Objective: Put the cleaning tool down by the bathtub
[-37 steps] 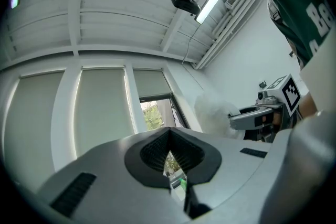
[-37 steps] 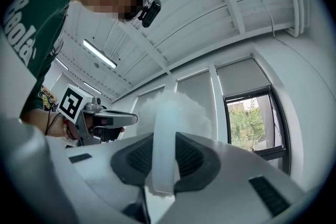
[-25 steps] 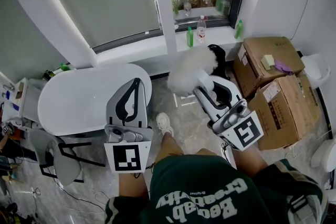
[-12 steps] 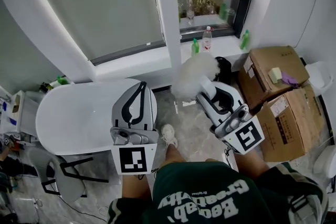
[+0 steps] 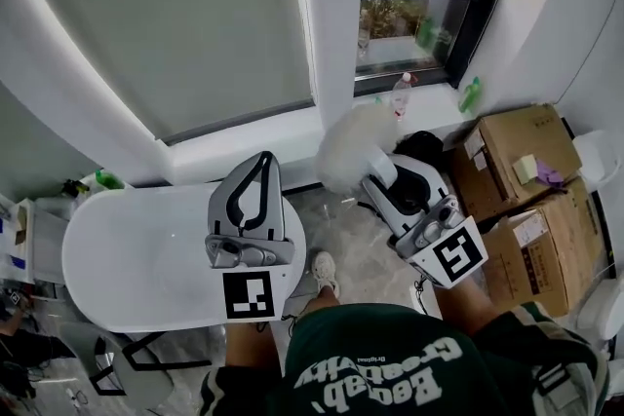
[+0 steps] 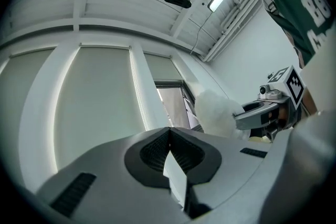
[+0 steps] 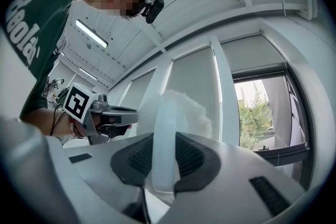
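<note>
The cleaning tool is a fluffy white duster (image 5: 356,146) on a pale translucent handle (image 7: 164,155). My right gripper (image 5: 382,172) is shut on that handle, and the fluffy head (image 7: 184,107) sticks up past the jaws, toward the window. The white oval bathtub (image 5: 127,258) lies lower left on the floor. Over the tub's right end hangs my left gripper (image 5: 258,159), shut, its tips touching with nothing between them. In the left gripper view the duster (image 6: 216,113) and the right gripper (image 6: 262,113) show at the right.
Cardboard boxes (image 5: 512,151) stand at the right wall. Bottles (image 5: 402,93) sit on the window sill beside a white pillar (image 5: 331,34). A dark chair frame (image 5: 117,375) is at the lower left, and the person's shoe (image 5: 325,270) is on the floor between the grippers.
The view has moved toward the window and tub; the tub now lies under the left gripper. The right gripper still holds the duster, and both grippers keep their places relative to the person.
</note>
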